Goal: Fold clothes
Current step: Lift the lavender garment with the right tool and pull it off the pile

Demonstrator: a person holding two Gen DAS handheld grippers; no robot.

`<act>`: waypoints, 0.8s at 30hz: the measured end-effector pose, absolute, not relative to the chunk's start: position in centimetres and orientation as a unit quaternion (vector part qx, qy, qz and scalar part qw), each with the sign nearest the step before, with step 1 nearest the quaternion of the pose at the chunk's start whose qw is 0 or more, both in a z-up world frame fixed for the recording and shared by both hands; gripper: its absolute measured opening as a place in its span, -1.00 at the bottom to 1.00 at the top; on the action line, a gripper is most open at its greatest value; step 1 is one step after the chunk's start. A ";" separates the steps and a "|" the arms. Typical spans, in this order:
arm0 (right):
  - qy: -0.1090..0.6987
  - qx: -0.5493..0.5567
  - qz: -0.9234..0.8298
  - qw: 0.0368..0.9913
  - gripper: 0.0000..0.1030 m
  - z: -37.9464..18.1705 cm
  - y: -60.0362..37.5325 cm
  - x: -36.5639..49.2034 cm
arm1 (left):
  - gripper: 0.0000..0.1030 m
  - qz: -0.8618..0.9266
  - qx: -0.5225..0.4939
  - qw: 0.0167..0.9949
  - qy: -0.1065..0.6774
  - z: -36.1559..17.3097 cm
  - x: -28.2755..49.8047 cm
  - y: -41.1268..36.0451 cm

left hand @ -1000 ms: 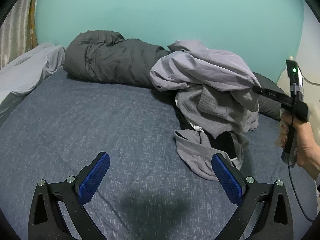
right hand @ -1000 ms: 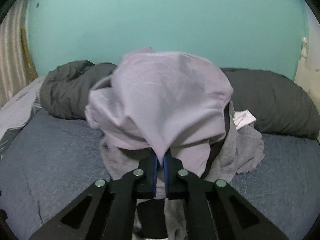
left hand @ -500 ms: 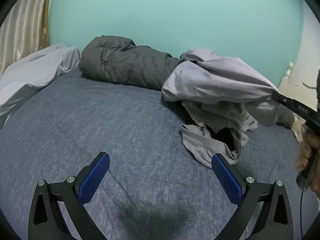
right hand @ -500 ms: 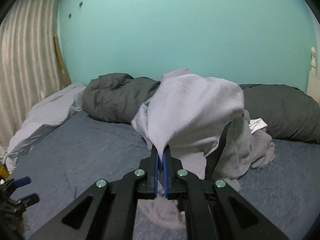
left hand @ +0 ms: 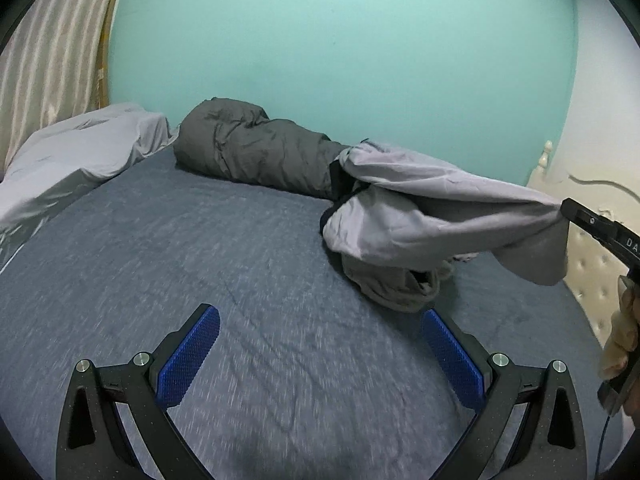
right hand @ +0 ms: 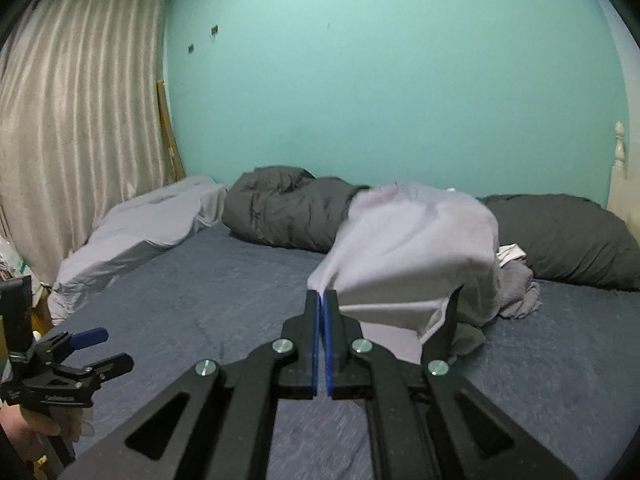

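Observation:
My right gripper is shut on an edge of a pale lilac garment and holds it stretched above the bed. In the left wrist view the garment hangs from the right gripper at the right edge. Under it lies a heap of grey clothes, also in the right wrist view. My left gripper is open and empty over the blue bedspread, left of the heap. It shows at the lower left of the right wrist view.
A dark grey duvet lies rolled along the teal wall, with a dark pillow to its right. A light grey sheet is bunched at the left by a curtain. A cream tufted headboard bounds the right side.
My right gripper has pulled back and away from the heap, drawing the lilac garment off it and stretching it out. My left gripper has also drawn back, still open.

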State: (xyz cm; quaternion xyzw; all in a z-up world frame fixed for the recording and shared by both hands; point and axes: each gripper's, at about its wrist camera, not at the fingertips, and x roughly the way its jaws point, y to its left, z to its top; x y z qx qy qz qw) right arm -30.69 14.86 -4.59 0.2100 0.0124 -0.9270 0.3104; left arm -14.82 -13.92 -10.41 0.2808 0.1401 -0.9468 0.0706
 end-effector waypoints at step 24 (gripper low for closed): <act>-0.058 0.376 -0.900 0.212 -0.19 -10.7 21.0 -24.0 | 1.00 -0.943 0.296 0.076 0.136 -10.0 -7.8 -13.4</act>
